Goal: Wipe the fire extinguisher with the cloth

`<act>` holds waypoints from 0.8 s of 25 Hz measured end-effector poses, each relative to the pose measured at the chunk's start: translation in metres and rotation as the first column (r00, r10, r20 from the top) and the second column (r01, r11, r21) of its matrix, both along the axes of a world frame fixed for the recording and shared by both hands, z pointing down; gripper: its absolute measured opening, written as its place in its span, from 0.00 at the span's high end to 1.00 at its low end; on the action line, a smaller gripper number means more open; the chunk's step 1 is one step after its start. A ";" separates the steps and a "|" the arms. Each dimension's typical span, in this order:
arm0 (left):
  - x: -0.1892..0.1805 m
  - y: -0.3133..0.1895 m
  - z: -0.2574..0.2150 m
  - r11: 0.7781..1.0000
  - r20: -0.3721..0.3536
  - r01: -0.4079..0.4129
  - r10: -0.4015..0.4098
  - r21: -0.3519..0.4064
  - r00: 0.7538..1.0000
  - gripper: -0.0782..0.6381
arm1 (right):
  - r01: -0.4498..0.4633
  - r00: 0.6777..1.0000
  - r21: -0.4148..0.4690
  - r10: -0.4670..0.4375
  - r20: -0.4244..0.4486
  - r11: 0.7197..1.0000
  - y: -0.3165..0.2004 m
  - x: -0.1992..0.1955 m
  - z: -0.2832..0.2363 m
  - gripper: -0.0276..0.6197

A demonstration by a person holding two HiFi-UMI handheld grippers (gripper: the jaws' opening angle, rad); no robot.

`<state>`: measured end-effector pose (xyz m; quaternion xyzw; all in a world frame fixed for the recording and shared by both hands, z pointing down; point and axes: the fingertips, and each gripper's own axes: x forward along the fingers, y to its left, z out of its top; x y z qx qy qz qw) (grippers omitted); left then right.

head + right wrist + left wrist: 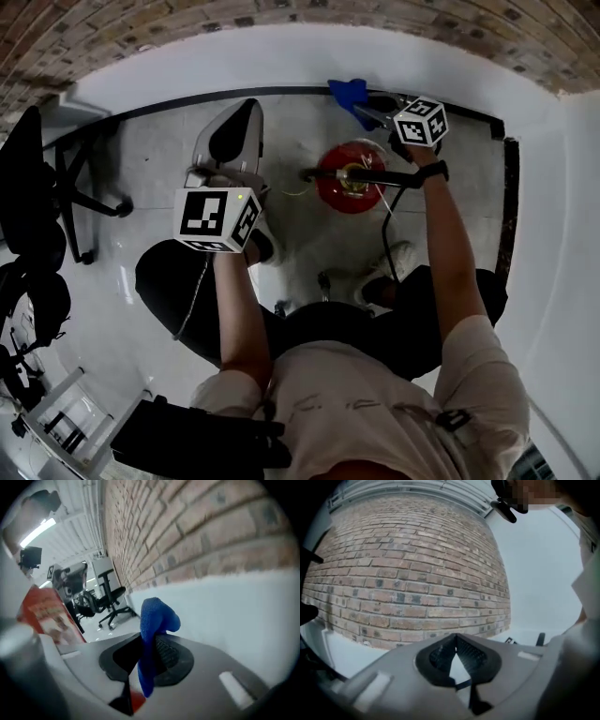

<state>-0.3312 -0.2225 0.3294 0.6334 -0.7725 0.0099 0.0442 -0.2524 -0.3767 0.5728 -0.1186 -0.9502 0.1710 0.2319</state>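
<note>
In the head view a red fire extinguisher [352, 183] stands on the floor by the wall, seen from above, with a black handle across its top. My right gripper [367, 111] is just beyond and above it, shut on a blue cloth [347, 91]. In the right gripper view the cloth [157, 616] sticks up between the jaws of the right gripper [151, 648], and the extinguisher [44, 616] lies to the left. My left gripper [246, 114] is left of the extinguisher and apart from it. In its own view the left gripper [455, 641] is shut on nothing and faces the brick wall.
A black office chair [42, 187] stands at the far left, and more chairs [108, 597] show along the wall. A black baseboard [281, 91] runs under the white wall base. The brick wall [408, 569] is close ahead. The person's shoes [267, 246] are on the floor near the extinguisher.
</note>
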 end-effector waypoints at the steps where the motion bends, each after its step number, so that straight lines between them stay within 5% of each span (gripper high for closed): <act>1: 0.013 0.007 -0.008 1.000 0.010 -0.007 0.007 0.017 1.000 0.89 | -0.057 0.996 0.029 0.055 0.075 0.998 -0.008 0.013 -0.033 0.86; 4: 0.057 0.034 -0.028 0.998 0.037 -0.023 0.021 0.058 0.999 0.89 | -0.231 0.947 0.102 0.200 0.251 0.968 -0.011 0.068 -0.117 0.86; 7: 0.109 0.066 -0.041 0.995 0.061 -0.037 0.031 0.089 0.998 0.89 | -0.399 0.866 0.132 0.325 0.381 0.908 0.006 0.140 -0.177 0.85; 11: 0.182 0.115 -0.056 0.992 0.077 -0.051 0.042 0.119 0.996 0.89 | -0.518 0.762 0.155 0.371 0.531 0.841 0.075 0.233 -0.239 0.85; 15: 0.263 0.173 -0.063 0.989 0.072 -0.085 0.077 0.121 0.994 0.89 | -0.545 0.757 0.228 0.356 0.548 0.807 0.185 0.300 -0.260 0.85; 20: 0.371 0.254 -0.072 0.985 0.064 -0.108 0.100 0.137 0.993 0.89 | -0.572 0.743 0.199 0.399 0.538 0.796 0.311 0.385 -0.264 0.85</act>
